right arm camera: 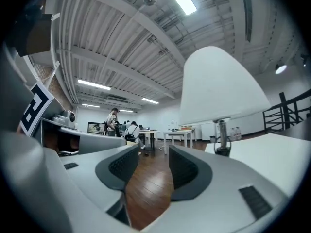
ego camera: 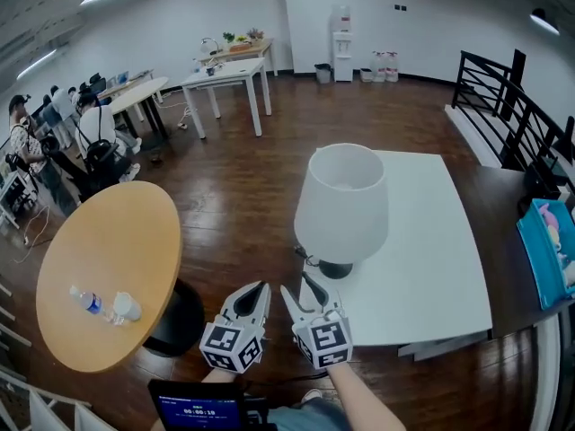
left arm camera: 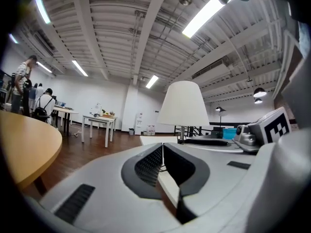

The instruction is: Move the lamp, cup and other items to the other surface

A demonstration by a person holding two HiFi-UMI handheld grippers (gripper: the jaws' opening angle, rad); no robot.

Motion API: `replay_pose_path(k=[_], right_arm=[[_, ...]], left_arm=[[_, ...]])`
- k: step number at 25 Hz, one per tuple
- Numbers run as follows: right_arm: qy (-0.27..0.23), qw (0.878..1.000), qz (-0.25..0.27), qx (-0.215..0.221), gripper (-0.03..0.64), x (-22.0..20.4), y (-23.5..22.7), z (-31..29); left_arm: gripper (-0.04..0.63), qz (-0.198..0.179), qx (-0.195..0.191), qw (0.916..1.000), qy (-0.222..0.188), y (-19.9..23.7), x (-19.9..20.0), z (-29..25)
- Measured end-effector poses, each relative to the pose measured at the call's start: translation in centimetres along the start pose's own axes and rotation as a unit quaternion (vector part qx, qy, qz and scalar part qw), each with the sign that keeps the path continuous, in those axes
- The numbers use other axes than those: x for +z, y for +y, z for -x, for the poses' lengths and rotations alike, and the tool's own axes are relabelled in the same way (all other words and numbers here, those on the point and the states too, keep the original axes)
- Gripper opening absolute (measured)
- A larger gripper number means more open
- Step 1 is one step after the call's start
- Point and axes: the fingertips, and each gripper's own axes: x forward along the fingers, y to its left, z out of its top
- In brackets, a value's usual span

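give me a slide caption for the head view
Left gripper and right gripper hover before the lamp on the white table; round wooden table at left.

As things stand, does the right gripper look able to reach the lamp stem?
Probably yes. The right gripper is open and empty, the lamp stands just ahead near the table edge, and only its cord lies between. The shade overhangs the stem, so go in low.
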Motion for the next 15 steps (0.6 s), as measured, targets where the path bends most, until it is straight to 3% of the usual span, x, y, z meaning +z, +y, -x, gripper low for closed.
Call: replay_pose_path(k=[5,10,15], right_arm=[[0.005,0.998,0.001,-0.058,0.206,-0.4,-4.8,2.3],[0.012,0.996,0.003,-0.088,0.224,-0.7,-8.7,2.9],[0.020,0.994,0.003,-0.109,0.270,-1.6,-12.2,1.5]], left_arm=[[0.014,0.004,-0.038,0.9993,0.002,-3.4,-0.3,-2.9],[0.037,0.007,-0.077,0.9969,0.012,-6.4,-0.7,-5.3],[0.037,0.008,-0.079,0.9967,0.014,-6.3,-0.5,-7.0]])
